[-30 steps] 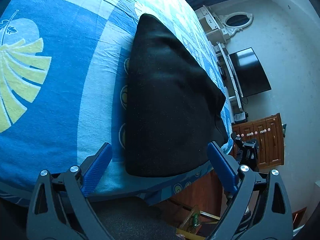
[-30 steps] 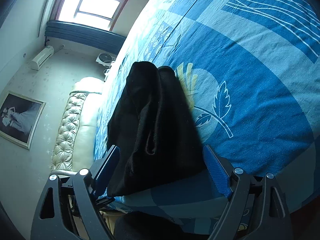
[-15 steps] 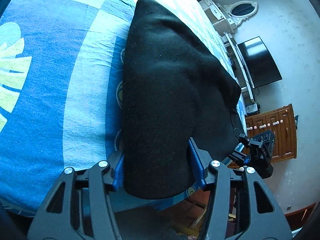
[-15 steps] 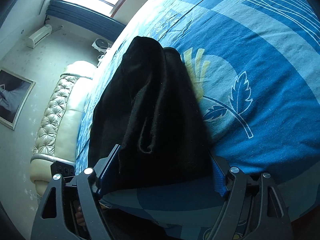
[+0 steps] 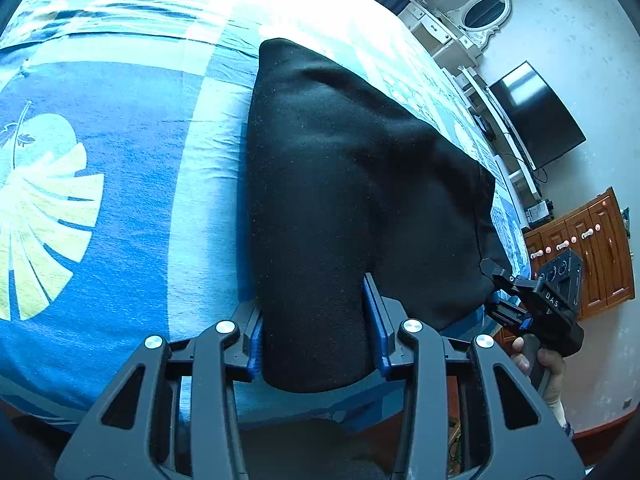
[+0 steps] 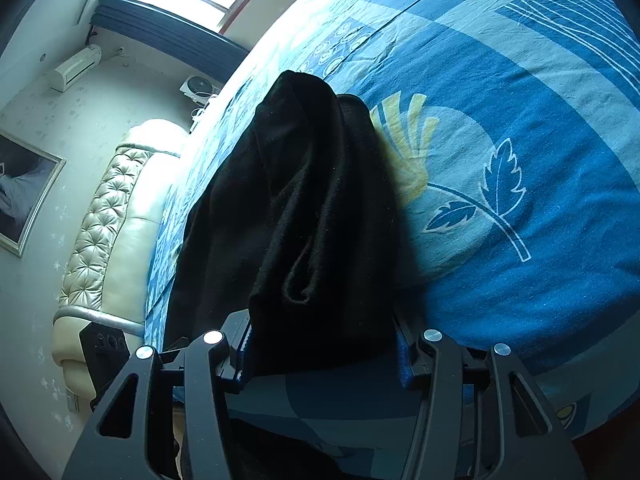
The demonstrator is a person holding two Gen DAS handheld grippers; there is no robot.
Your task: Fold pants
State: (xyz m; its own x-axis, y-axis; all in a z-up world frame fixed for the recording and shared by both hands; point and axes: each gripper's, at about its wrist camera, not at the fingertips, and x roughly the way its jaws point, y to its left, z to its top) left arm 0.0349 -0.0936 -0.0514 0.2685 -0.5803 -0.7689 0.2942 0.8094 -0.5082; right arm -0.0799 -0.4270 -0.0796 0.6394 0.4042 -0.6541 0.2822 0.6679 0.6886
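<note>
Blue leaf-print bedsheet (image 5: 120,216) — black pants (image 5: 340,200) soft, limp; left gripper (image 5: 316,332), right gripper (image 6: 324,344) just closing on near-edge corners.

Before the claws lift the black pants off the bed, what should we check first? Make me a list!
1. Left claw has pants between its pads, jaws just been closing: ok.
2. Right claw has cloth between its pads, jaws just been closing: ok.
3. Both grips fully tight: cannot tell.
4. Both claws at the pants' near edge: ok.
5. Pants lie flat and smooth: not ok, a loose fold shows in the right wrist view.
6. Bedsheet not pinched too: cannot tell.
</note>
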